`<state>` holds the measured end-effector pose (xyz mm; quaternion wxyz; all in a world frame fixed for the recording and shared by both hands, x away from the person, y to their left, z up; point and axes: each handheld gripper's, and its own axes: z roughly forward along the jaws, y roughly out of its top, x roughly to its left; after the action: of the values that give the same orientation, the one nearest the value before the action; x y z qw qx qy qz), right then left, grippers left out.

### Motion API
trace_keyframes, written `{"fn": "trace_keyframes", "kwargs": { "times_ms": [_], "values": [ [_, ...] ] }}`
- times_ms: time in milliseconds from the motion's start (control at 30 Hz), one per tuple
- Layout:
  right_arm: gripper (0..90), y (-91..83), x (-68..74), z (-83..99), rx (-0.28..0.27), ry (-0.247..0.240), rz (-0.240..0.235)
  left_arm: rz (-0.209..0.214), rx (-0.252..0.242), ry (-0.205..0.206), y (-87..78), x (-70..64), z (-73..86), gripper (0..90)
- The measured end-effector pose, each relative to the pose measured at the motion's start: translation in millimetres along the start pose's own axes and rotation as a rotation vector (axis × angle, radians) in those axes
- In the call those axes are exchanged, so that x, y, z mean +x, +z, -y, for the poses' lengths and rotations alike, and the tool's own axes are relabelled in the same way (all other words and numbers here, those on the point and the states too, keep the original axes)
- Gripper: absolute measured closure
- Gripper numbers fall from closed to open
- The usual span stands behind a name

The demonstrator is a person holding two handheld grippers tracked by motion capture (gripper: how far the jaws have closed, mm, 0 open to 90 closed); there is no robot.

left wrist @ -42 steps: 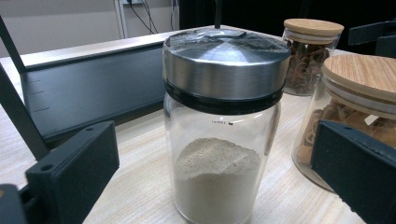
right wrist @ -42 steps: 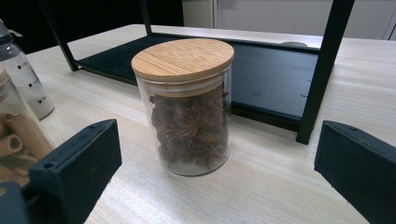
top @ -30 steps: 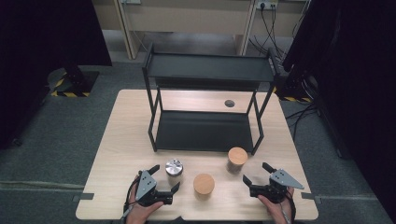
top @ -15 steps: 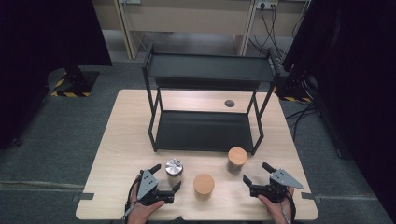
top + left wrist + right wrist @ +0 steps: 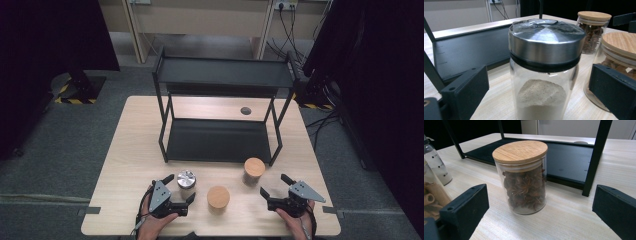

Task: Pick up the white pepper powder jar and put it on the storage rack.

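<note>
While both grippers sit low near the front edge of the wooden table [image 5: 125, 150], neither one grips anything. Left to right in the high view: left gripper [image 5: 179, 188], jaws spread wide, held in a hand [image 5: 155, 222] coming in from the bottom. Its jaws point at the steel-lid jar [image 5: 186, 179], which stands just ahead of them, not touched. In the left gripper view that jar [image 5: 545, 70] sits centred between the two black jaws with a gap on each side; glass body, white powder in the lower part, shiny metal cap.

Next right: cork-lid jar [image 5: 218, 197], front centre of the table, between the two grippers, near the left one's far jaw. In the left gripper view it [image 5: 616, 50] shows at the right edge with pale sticks inside, partly behind the jaw.

Then the star anise jar [image 5: 254, 170], wooden lid, upright, just in front of the right front leg of the black shelf rack [image 5: 225, 72]. In the right gripper view this jar [image 5: 522, 177] stands ahead of the jaws and apart from them, dark star-shaped pods visible through the glass.

Far right: right gripper [image 5: 276, 186], jaws also wide apart, empty, aimed toward the star anise jar, near it but not touching. Rack's lower tray [image 5: 220, 140] is bare behind the jars.
</note>
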<state>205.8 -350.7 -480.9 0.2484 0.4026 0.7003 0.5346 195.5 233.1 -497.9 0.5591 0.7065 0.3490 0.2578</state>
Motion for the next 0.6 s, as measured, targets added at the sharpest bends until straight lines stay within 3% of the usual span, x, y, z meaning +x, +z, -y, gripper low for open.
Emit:
{"fn": "trace_keyframes", "kwargs": {
  "times_ms": [300, 600],
  "values": [
    [0.9, 0.1, 0.0, -0.2, 0.001, -0.002, 0.000, 0.015, 0.004, -0.004, 7.5, 2.4, -2.4, 8.3],
    [0.9, 0.2, 0.3, -0.3, 0.002, 0.000, 0.002, 0.022, 0.012, 0.014, 11.6, 2.8, -4.7, 19.7]
  ]
}}
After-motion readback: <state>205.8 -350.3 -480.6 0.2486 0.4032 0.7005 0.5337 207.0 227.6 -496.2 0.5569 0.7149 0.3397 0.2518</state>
